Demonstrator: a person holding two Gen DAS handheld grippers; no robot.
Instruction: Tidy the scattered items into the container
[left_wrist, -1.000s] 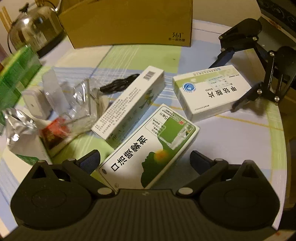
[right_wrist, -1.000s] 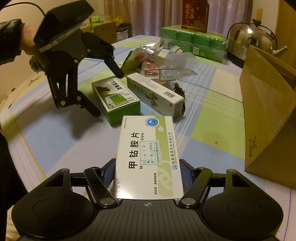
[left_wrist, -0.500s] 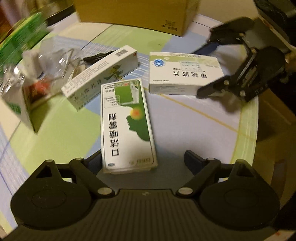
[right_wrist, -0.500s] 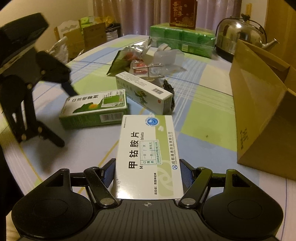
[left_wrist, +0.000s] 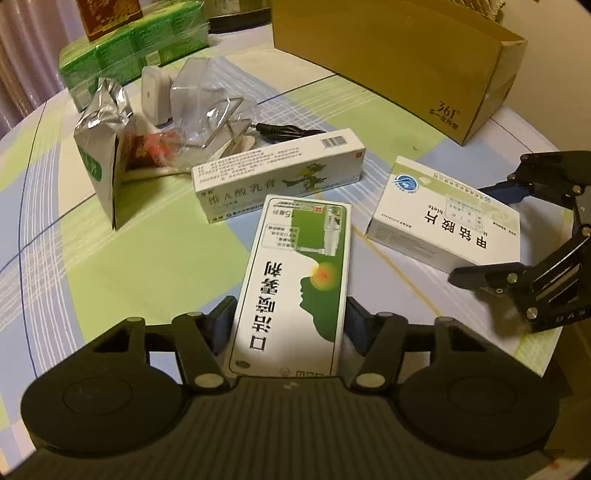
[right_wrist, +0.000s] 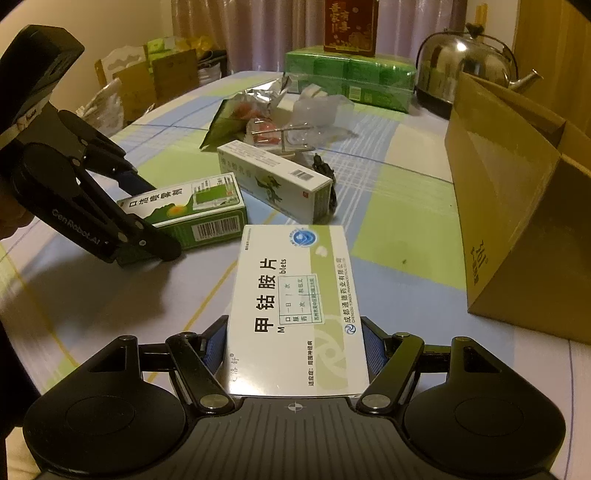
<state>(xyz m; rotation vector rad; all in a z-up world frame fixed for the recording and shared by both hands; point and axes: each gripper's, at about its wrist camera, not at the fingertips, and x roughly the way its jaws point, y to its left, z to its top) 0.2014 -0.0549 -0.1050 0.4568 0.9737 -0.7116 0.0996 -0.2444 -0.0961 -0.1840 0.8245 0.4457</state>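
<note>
A: Cardboard green-and-white medicine box (left_wrist: 295, 284), light and crushable, sits between the left gripper (left_wrist: 291, 321) pads, apparently clamped by its long sides.

B: Right gripper (right_wrist: 295, 343) likewise pinches the white tablet carton (right_wrist: 295, 306); brown cardboard container (right_wrist: 517, 206) stands at two o'clock.

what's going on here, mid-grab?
A person works two handheld grippers over a table. The left gripper has its fingers against both sides of the green-and-white medicine box; the right gripper likewise brackets the white tablet box. Both boxes rest on the tablecloth. The cardboard box sits nearby.
</note>
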